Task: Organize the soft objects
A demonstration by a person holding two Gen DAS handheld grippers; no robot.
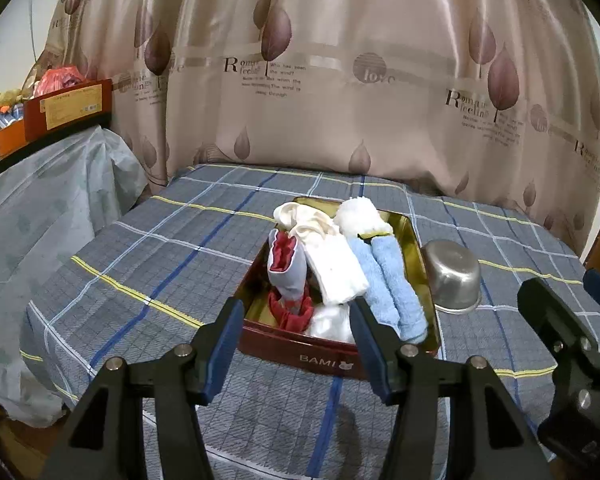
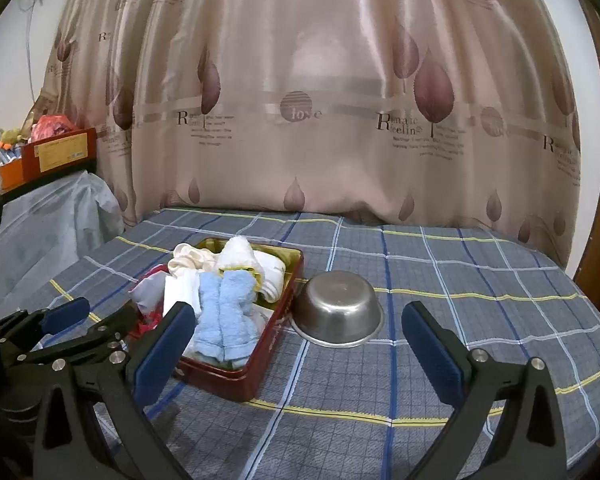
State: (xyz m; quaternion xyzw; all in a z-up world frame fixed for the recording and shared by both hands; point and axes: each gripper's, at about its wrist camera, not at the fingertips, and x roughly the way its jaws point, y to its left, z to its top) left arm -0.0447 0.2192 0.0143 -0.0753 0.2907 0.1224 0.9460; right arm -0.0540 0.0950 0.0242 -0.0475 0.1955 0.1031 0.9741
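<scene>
A dark red tin box (image 1: 332,354) (image 2: 236,380) lettered BAMI sits on the plaid bed sheet, packed with soft items. Inside lie a rolled light blue towel (image 1: 396,284) (image 2: 228,316), a folded white cloth (image 1: 336,268), a grey and red sock (image 1: 288,268), a cream cloth (image 1: 296,216) and a fluffy white towel (image 1: 360,216) (image 2: 240,256). My left gripper (image 1: 296,312) (image 2: 88,320) hovers open at the box's near edge, nothing between its pads. My right gripper (image 2: 300,320) (image 1: 568,292) stands wide open and empty, to the right of the box.
An upturned steel bowl (image 1: 454,276) (image 2: 340,312) rests on the sheet just right of the box. A satin leaf-print curtain (image 1: 340,80) hangs behind the bed. Plastic-covered furniture (image 1: 40,208) with boxes on top (image 1: 68,108) stands at the left.
</scene>
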